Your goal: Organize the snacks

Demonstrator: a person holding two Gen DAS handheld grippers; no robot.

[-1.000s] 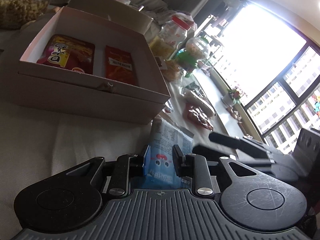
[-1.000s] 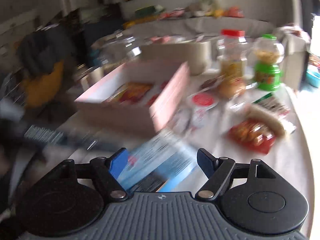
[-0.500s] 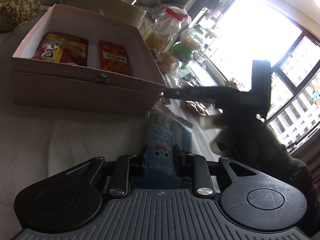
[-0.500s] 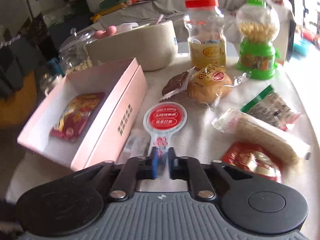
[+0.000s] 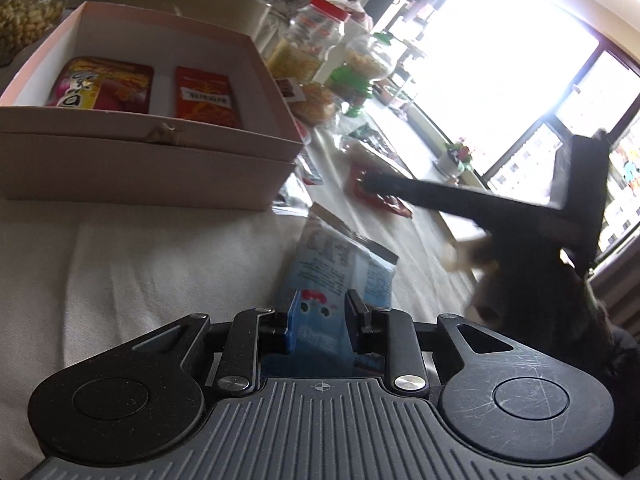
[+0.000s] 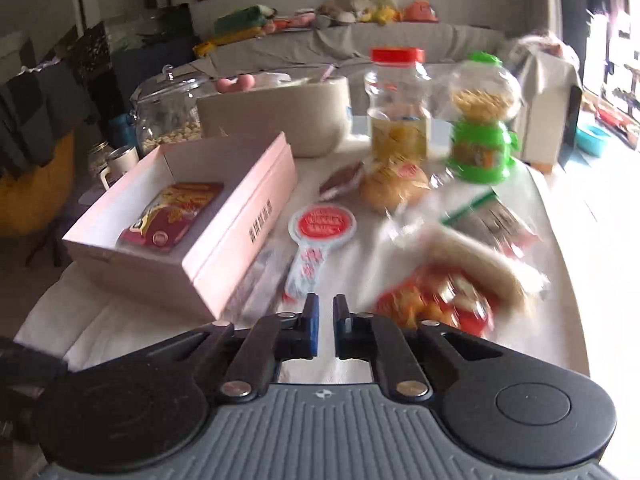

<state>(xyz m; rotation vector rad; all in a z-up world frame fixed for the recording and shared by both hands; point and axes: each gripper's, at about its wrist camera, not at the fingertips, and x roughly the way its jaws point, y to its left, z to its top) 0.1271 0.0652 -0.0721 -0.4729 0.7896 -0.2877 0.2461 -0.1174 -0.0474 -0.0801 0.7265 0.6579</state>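
Note:
My left gripper (image 5: pixel 319 320) is shut on a light blue snack packet (image 5: pixel 336 268), which sticks out forward over the white cloth. Ahead and left stands an open pink box (image 5: pixel 152 176) holding two red snack packs (image 5: pixel 100 86). In the right wrist view my right gripper (image 6: pixel 324 320) is shut with nothing between its pads, hovering over the cloth near a red round-topped lollipop pack (image 6: pixel 320 228). The pink box (image 6: pixel 240 232) lies to its left, a red packet (image 6: pixel 436 304) to its right. From the left wrist view the right gripper (image 5: pixel 372 180) reaches across as a dark bar.
A red-lidded jar (image 6: pixel 398 108), green candy dispenser (image 6: pixel 482 132), wrapped bun (image 6: pixel 394 188), long wafer pack (image 6: pixel 472 256) and green-edged packet (image 6: pixel 492 216) crowd the table's right half. A beige tub (image 6: pixel 280 116) and glass jar (image 6: pixel 166 116) stand behind the box. The table edge (image 6: pixel 568 264) runs along the right.
My right gripper let go of the blue packet, shut empty and swung right toward the loose snacks. The left gripper kept its hold on the blue packet and hardly moved.

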